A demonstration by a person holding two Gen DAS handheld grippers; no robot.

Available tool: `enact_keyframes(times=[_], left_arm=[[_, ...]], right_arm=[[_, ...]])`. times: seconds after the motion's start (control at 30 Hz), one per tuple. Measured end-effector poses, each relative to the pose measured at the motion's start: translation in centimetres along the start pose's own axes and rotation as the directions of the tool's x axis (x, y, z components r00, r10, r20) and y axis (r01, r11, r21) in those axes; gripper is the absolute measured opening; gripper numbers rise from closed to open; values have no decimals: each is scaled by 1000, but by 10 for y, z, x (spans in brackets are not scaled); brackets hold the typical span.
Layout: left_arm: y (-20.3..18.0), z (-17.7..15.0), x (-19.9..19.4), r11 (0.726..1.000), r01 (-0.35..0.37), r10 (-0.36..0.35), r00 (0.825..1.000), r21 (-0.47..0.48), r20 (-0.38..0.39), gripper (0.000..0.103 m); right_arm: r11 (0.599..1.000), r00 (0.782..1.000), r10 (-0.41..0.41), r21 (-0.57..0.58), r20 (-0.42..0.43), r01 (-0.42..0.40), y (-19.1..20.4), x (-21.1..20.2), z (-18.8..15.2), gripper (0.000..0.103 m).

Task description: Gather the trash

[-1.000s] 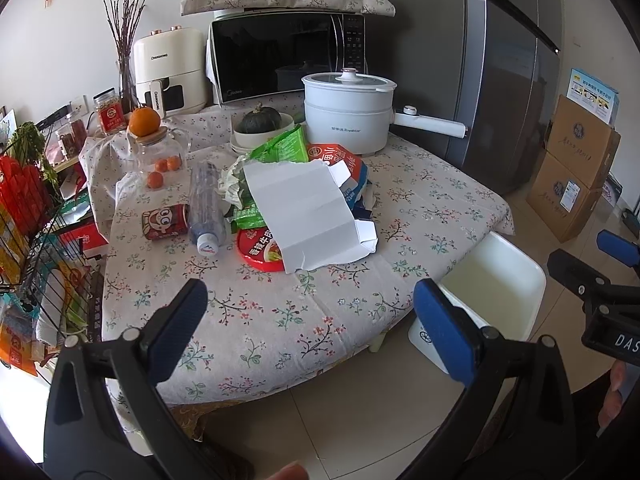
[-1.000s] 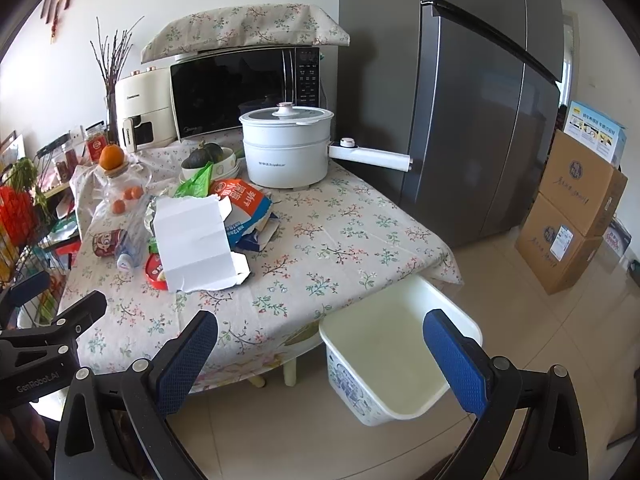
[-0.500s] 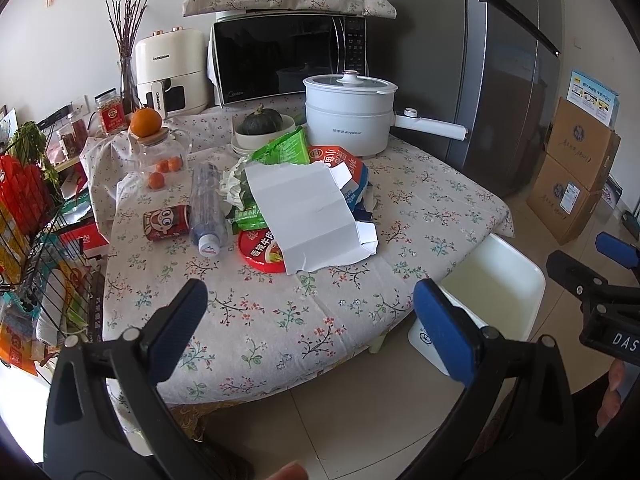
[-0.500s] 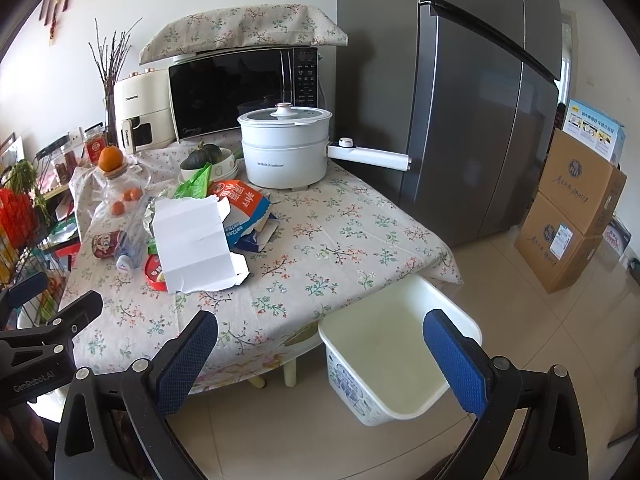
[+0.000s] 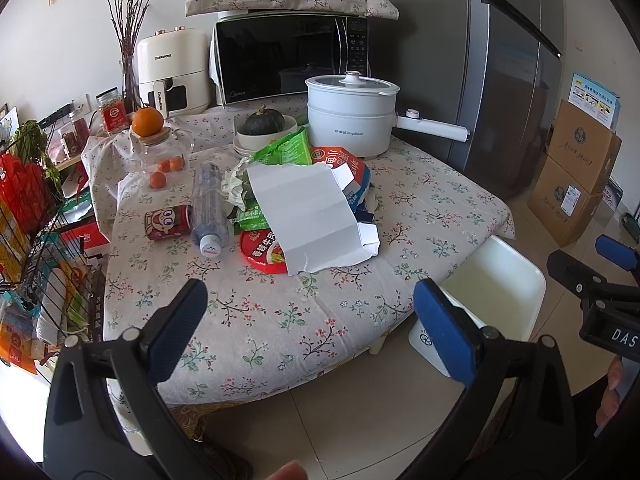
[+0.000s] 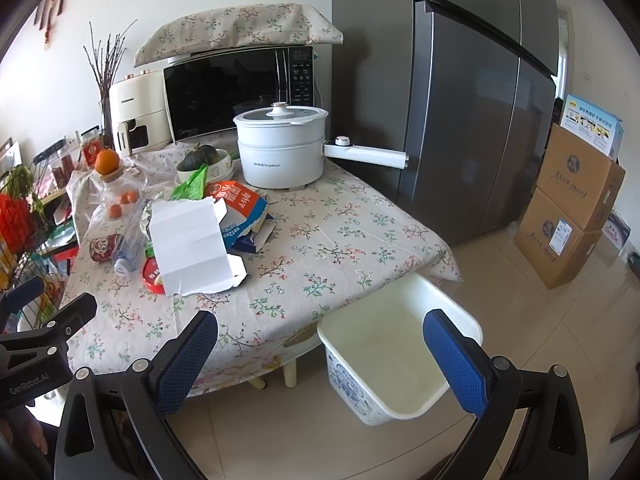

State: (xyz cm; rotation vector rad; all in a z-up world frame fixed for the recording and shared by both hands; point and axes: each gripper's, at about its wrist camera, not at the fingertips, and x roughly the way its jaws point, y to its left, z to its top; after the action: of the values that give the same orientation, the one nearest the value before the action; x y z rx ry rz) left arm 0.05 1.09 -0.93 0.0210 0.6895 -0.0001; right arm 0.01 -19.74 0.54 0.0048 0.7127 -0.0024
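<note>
Home kitchen/dining corner. Evidence: microwave (image 5: 292,58) under a floral dust cover, air fryer (image 5: 173,72) beside it, tall grey fridge (image 6: 476,92) against the wall, white electric pot (image 5: 352,114) on a table with a floral tablecloth (image 5: 280,312). Squash in a bowl (image 5: 264,130), jar with oranges (image 5: 162,156), wire rack of snacks (image 5: 28,216) (left edge), stacked cardboard boxes (image 6: 572,208) on tiled floor.

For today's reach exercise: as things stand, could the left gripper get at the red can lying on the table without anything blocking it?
Probably yes. The left gripper is open and empty, off the table's near edge. Only bare tablecloth lies between it and the red can; the plastic bottle lies beside the can, not in front.
</note>
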Motion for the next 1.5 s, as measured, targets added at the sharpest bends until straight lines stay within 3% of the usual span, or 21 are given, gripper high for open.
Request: enact_keyframes(times=[0.97, 1.13, 1.37, 1.5], left_arm=[[8, -1, 3, 999, -29, 28, 1000, -18, -4, 102], [18, 2, 13, 999, -17, 15, 999, -40, -49, 102], [49, 16, 42, 998, 15, -26, 986, -65, -164, 102], [70, 30, 64, 996, 19, -39, 974, -91, -221, 102]], right_arm=[[1000, 1000, -14, 22, -12, 14, -3, 2, 0, 103], [1000, 1000, -17, 4, -14, 17, 0, 6, 2, 103], [995, 981, 79, -46, -179, -88, 15, 42, 28, 103], [977, 934, 166, -79, -318, -200, 33, 80, 42, 103]])
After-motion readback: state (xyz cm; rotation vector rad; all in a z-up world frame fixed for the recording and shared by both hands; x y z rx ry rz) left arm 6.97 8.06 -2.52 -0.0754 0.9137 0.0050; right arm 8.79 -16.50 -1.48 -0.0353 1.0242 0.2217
